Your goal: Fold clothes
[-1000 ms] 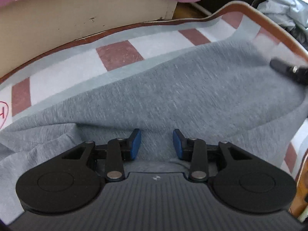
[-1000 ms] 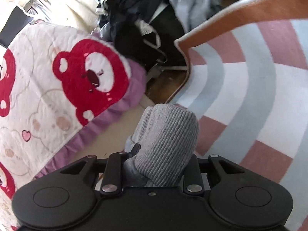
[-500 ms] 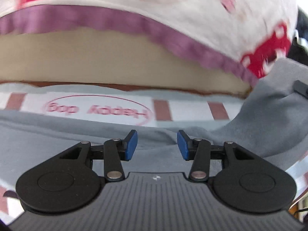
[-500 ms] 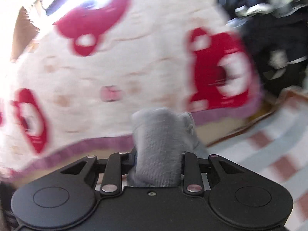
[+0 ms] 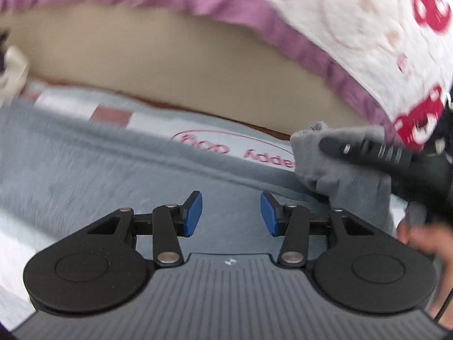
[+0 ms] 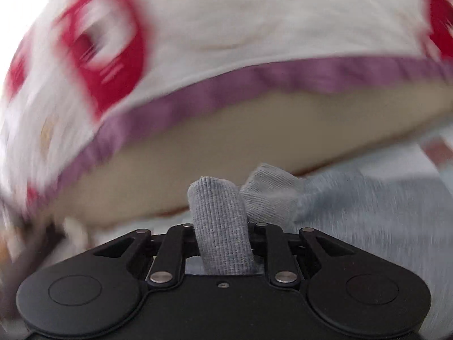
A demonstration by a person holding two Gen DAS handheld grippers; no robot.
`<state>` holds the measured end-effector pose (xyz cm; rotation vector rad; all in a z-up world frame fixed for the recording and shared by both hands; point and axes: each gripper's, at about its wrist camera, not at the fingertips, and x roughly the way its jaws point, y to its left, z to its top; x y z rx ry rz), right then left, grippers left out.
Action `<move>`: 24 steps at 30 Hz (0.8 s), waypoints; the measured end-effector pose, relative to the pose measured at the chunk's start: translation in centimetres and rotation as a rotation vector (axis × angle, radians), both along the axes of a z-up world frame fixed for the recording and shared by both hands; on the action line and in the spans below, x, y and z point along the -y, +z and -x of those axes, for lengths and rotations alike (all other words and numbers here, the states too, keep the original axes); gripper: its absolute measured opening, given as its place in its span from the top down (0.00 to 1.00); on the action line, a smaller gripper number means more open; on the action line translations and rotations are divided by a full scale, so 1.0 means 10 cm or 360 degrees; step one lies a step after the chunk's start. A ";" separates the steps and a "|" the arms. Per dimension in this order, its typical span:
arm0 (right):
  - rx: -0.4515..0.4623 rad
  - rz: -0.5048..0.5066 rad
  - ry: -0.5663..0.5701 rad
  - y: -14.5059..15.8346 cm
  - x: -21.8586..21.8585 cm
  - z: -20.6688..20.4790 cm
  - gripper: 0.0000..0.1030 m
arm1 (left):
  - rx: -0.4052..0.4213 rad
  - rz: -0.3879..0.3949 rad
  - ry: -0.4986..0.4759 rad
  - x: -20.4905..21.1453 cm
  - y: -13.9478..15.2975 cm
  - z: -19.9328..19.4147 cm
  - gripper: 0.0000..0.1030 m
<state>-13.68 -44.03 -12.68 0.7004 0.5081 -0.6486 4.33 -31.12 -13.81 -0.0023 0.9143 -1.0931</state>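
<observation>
A: Where's the garment?

B: The grey sweater [image 5: 93,175] lies spread over the striped rug [image 5: 158,124], filling the left wrist view from nine o'clock across to three. The rug's pale band, with a red oval and lettering on it, shows just past the sweater's far edge, toward twelve.

A: And the left gripper [image 5: 230,215]?

B: Its blue pads [image 5: 194,212] stand apart with only grey cloth behind the gap. Nothing is pinched between them.

A: The right one?

B: The right gripper [image 6: 223,238] is clamped on a ribbed cuff [image 6: 219,223] that sticks up between its fingers toward twelve. In the left view that same gripper [image 5: 368,150] sits at two to three o'clock, with the sweater's cloth bunched and draped below it. A hand [image 5: 421,238] shows at four o'clock.

A: What's around?

B: A bed, close. Its beige side panel [image 5: 170,56] runs across both views, and above it hangs a white quilt [image 6: 226,19] with red bear prints and a purple border. In the right view it takes the whole upper half, from nine round to three, and blocks whatever lies beyond.

A: Anything else?

B: At nine to ten o'clock in the left view there's a pale blurred thing [image 5: 11,68], maybe a shoe, though it's too smeared to say. Both pictures are streaked.
</observation>
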 end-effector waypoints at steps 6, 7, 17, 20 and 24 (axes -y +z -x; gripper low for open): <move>0.0223 -0.0817 0.0187 -0.32 0.36 0.29 0.58 | -0.0315 0.0036 0.0086 -0.03 -0.52 -0.17 0.59; 0.0338 -0.0817 0.0223 -0.17 0.39 0.43 0.56 | -0.0328 0.0019 0.0077 -0.01 -0.55 -0.18 0.59; 0.0259 -0.0451 -0.0471 0.16 0.63 1.78 0.31 | -0.0373 0.0210 -0.0094 0.16 -0.49 -0.05 0.50; 0.0118 -0.0539 -0.0605 -0.05 0.79 1.77 0.32 | -0.0426 0.0267 -0.0106 0.17 -0.45 -0.08 0.42; 0.0027 -0.0553 -0.0576 -0.20 0.87 1.55 0.32 | -0.0553 0.0176 -0.0195 0.35 -0.47 -0.03 0.34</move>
